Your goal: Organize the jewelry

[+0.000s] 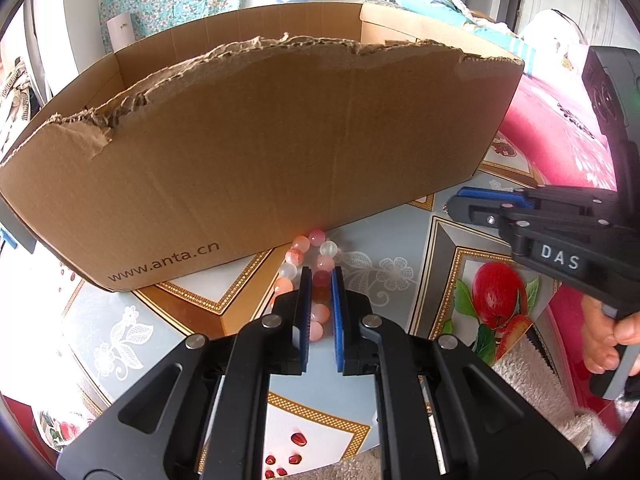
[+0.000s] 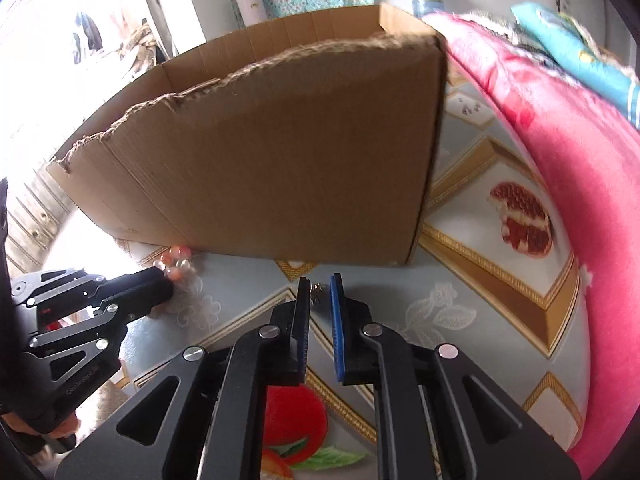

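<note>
A bracelet of pink, red and white beads [image 1: 308, 264] lies on the table against the foot of a brown cardboard box [image 1: 256, 152]. My left gripper [image 1: 321, 276] straddles the bracelet's right side, its blue pads closed narrowly onto the beads. The bracelet shows in the right wrist view [image 2: 176, 262] at the left gripper's tip [image 2: 162, 280]. My right gripper [image 2: 320, 282] is partly open over a small metal jewelry piece [image 2: 317, 292] on the table, near the box's right corner. It also shows in the left wrist view [image 1: 456, 200].
The box [image 2: 280, 152] has a torn top edge and is open above. The table wears a blue and gold fruit-print cloth [image 1: 400, 240]. A pink blanket [image 2: 560, 160] rises at the right. A person's hand [image 1: 604, 340] holds the right gripper.
</note>
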{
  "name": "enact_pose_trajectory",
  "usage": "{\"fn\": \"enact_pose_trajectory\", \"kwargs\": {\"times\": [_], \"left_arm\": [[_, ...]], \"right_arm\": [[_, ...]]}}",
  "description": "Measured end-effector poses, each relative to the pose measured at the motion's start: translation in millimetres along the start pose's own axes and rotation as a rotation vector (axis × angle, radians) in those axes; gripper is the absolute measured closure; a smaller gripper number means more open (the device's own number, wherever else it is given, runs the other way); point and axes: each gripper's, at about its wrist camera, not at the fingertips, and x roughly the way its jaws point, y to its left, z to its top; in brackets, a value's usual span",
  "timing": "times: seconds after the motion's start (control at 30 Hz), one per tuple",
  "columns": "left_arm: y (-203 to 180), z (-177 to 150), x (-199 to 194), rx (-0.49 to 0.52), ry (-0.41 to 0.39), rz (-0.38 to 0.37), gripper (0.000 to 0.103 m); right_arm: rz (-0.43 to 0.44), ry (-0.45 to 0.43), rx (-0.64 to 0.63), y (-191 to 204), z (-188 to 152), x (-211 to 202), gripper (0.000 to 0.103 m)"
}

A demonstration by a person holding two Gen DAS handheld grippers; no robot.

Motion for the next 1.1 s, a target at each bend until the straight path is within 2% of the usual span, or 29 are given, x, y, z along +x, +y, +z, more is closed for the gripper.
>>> {"fn": "enact_pose_trajectory", "kwargs": {"times": [0.13, 0.23, 0.43, 0.47, 0.5, 0.63, 0.9, 1.1], "left_arm": [[-0.3, 0.2, -0.1, 0.001, 0.0, 0.0, 0.094], [-0.2, 0.3, 0.0, 0.001, 0.0, 0.0, 0.094], [-1.8, 0.8, 0.1, 0.002, -0.001, -0.001, 0.094], [-1.8, 0.8, 0.1, 0.002, -0.001, -0.001, 0.094], [-2.3, 1.0, 0.3, 0.002, -0.001, -0.001, 0.094], [-2.5, 1.2, 0.5, 0.001, -0.001, 0.0, 0.094], [-2.9, 2.2, 1.4, 0.004, -0.006, -0.004, 0.094], [-3.3, 2.2, 1.5, 0.004, -0.009, -0.006, 0.094]], "right_arm": [[-0.019, 0.004, -0.025, 5.2, 0.8, 1.1, 0.091], [-0.018, 0.002, -0.036, 8.5, 1.1, -1.0, 0.083], [-0.059, 0.0, -0.089, 18.5, -1.6, 0.8, 0.083], [-0.062, -0.003, -0.097, 20.1, -1.9, 0.7, 0.086], [-0.052, -0.001, -0.104, 22.3, -2.0, 0.7, 0.094], [-0.068, 0.004, -0.133, 29.3, -0.7, 1.2, 0.098], [0.052, -0.019, 0.03, 3.1, 3.6, -13.5, 0.101], [0.075, -0.067, 0.058, -0.5, 7.8, -34.0, 0.101]]}}
